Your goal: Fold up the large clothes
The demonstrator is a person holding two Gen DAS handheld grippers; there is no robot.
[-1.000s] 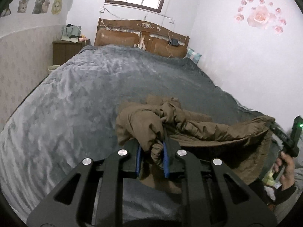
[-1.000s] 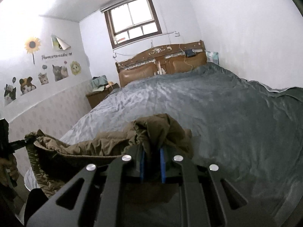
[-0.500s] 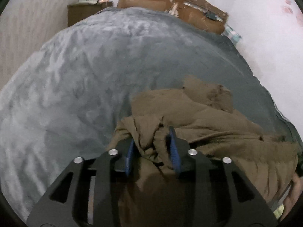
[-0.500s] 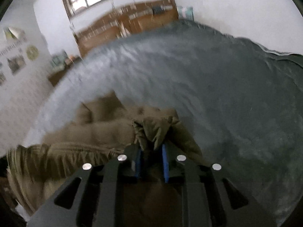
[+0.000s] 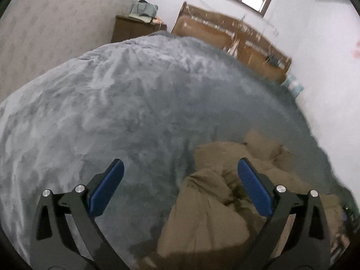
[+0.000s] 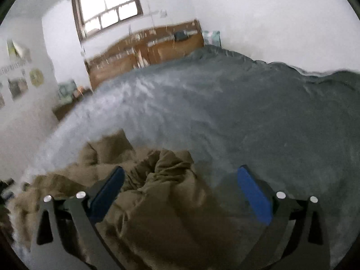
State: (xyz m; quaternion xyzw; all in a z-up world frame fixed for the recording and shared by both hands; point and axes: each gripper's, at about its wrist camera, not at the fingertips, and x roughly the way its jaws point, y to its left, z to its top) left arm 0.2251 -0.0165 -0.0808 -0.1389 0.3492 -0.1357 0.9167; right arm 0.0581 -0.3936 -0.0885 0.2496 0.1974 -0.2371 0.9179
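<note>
A brown padded coat [image 5: 213, 202] lies crumpled on the grey bedspread [image 5: 112, 112] near the foot of the bed. My left gripper [image 5: 180, 168] hangs just above the coat's left end, jaws opening wide. A fold of cloth sits loose between its blue pads [image 5: 254, 189] without being pressed. In the right wrist view the same coat [image 6: 153, 193] spreads to the lower left. My right gripper [image 6: 181, 173] is over the coat's right end, jaws opening wide, and its blue pads [image 6: 253, 193] touch nothing.
The grey bedspread [image 6: 247, 112] stretches far ahead to a wooden headboard [image 5: 236, 42] under a window [image 6: 105, 6]. A dark nightstand [image 5: 135, 29] with bags stands at the far left corner. White walls close in on the right side.
Both grippers were shut on bunches of the coat and carried it down onto the bed. Now both stand wide apart and the coat has dropped free onto the bedspread.
</note>
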